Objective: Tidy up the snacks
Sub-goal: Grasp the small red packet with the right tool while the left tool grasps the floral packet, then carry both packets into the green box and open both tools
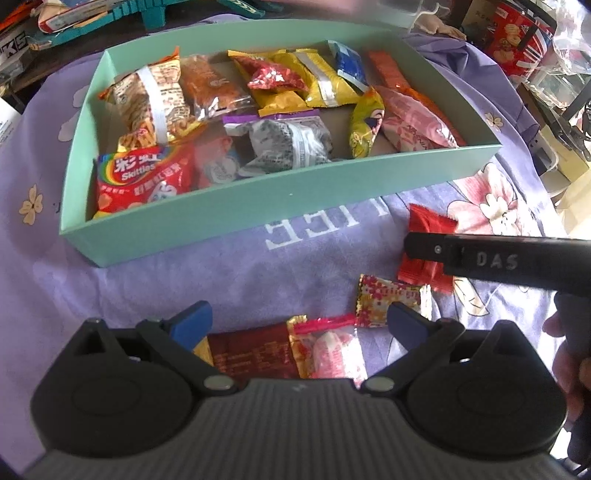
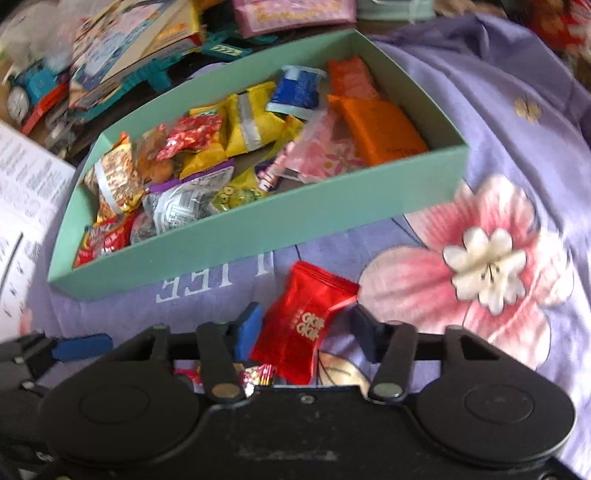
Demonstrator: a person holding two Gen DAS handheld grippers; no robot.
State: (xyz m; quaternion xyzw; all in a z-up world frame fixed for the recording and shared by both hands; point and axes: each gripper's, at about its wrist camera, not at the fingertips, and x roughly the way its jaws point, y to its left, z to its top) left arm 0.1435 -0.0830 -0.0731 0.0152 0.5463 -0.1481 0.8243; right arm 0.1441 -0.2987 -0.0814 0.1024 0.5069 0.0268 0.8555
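Observation:
The mint green box holds several snack packets on a purple flowered cloth. My right gripper straddles a red packet lying on the cloth in front of the box. Its left pad is against the packet's edge. A strip of cloth shows before the right pad, so the jaws are narrowed but not clamped. My left gripper stands wide open above a dark red packet and a pink-and-white candy. A gold-and-red wrapped candy lies by its right pad.
Books, a toy train and teal track pieces are piled behind the box. A white printed sheet lies at the left. A red tin stands at the back right. A hand shows at the right edge.

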